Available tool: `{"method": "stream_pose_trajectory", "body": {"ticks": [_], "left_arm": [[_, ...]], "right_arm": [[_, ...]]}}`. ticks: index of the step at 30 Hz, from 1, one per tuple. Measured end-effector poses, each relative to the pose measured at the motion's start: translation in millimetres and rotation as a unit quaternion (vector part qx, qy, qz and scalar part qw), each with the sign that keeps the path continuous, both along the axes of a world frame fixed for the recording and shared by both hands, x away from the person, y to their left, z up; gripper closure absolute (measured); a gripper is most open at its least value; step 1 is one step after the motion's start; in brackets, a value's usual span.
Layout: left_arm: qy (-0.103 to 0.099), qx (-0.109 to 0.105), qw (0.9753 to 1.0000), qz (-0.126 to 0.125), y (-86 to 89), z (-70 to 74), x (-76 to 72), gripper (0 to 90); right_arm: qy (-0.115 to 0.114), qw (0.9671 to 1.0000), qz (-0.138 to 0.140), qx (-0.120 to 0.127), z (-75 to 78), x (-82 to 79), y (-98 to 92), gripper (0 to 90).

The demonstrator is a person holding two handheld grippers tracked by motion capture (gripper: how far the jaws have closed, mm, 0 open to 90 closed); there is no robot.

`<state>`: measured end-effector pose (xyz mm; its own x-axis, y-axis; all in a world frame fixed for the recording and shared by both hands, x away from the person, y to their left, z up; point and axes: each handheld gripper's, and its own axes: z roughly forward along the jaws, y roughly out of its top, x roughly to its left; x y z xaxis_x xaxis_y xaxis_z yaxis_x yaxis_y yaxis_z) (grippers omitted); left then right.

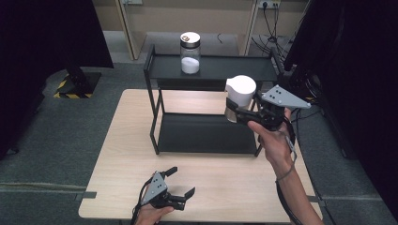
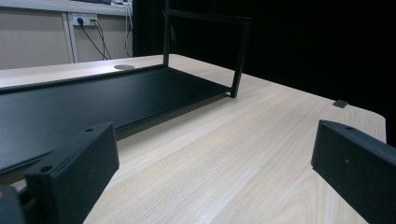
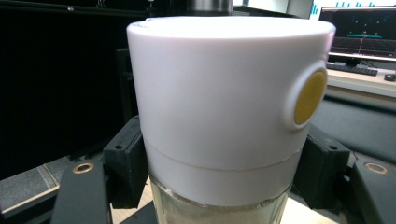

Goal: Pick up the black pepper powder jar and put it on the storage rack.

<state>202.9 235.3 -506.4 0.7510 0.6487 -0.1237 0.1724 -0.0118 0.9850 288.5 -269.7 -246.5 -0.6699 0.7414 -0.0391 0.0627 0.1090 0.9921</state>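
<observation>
The jar [image 3: 224, 121] runs off the bottom edge in the right gripper view, its contents hidden; the lid covers most of it.

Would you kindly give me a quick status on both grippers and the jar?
Right gripper shut on white-lidded jar, held beside the black rack. Left gripper open, empty, low over table. Second jar on top shelf.

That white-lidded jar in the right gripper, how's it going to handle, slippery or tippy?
The jar looks like smooth glass under a big white lid, so probably rigid, breakable, somewhat slippery. The right gripper clamps below the lid, so it may feel top-heavy.
</observation>
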Motion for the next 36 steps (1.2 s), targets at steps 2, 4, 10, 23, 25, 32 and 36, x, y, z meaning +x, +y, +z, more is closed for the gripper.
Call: {"method": "stream_pose_trajectory", "body": {"ticks": [2,4,10,23,25,32,36], "left_arm": [[0.000,0.000,1.0000,0.000,0.1,0.0,0.0,0.1],[0.000,0.001,1.0000,0.001,0.3,0.1,0.1,0.1],[0.000,0.000,1.0000,0.001,0.7,0.3,0.0,0.1],[-0.001,0.000,1.0000,0.002,0.9,0.5,-0.1,0.1],[-0.001,0.000,1.0000,0.001,0.9,0.6,-0.1,0.1],[-0.002,0.001,1.0000,0.001,1.3,0.9,-0.4,0.1],[-0.003,-0.001,1.0000,0.001,1.7,0.8,-0.4,0.1]], "right_arm": [[-0.002,1.0000,0.000,0.000,7.0,3.3,3.3,30.9],[-0.003,1.0000,0.001,0.002,12.9,6.2,5.8,30.9],[-0.001,1.0000,0.000,0.002,28.7,13.1,13.0,30.9],[0.006,0.9999,-0.014,0.006,51.9,32.3,23.6,30.9],[0.005,0.9998,-0.019,0.004,54.2,35.1,27.7,30.9],[0.007,0.9994,-0.034,0.002,64.7,48.8,42.2,30.9],[0.005,0.9989,-0.046,0.000,69.3,56.4,49.8,30.9]]}}
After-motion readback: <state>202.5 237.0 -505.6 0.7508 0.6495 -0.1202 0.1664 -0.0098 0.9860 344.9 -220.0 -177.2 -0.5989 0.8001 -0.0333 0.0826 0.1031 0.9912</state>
